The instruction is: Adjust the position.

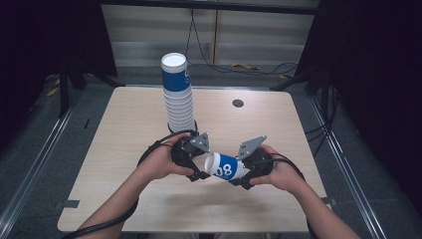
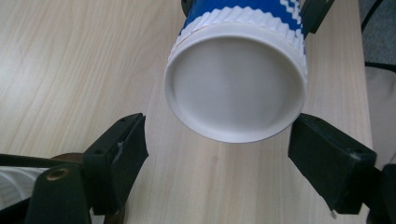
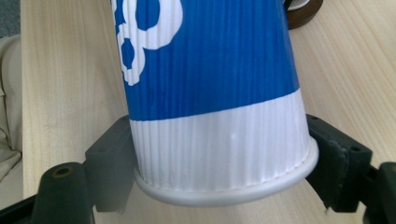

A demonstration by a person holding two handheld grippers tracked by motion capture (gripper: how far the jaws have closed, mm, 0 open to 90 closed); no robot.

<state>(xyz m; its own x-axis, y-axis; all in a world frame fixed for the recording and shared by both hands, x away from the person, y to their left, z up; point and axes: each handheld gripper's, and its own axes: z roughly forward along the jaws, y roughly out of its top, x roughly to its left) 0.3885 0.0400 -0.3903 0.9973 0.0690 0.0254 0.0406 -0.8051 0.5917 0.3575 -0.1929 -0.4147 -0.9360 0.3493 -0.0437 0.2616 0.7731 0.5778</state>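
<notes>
A blue and white ribbed paper cup (image 1: 226,167) lies level above the table's front, between my two grippers. My right gripper (image 1: 244,177) is shut on it: in the right gripper view the jaws press both sides of the white band just above the cup's rolled rim (image 3: 224,193). The cup's closed white end (image 2: 236,86) faces my left gripper (image 2: 217,154). That gripper is open, with one black jaw on each side of this end and a gap at both. In the high view the left gripper (image 1: 200,173) sits just left of the cup.
A tall stack of matching cups (image 1: 178,94) stands upside down at the table's middle back. A brown ring (image 3: 306,9) lies near its foot. A small dark disc (image 1: 238,103) sits at the back right. Bare wood table (image 1: 124,129) lies to both sides.
</notes>
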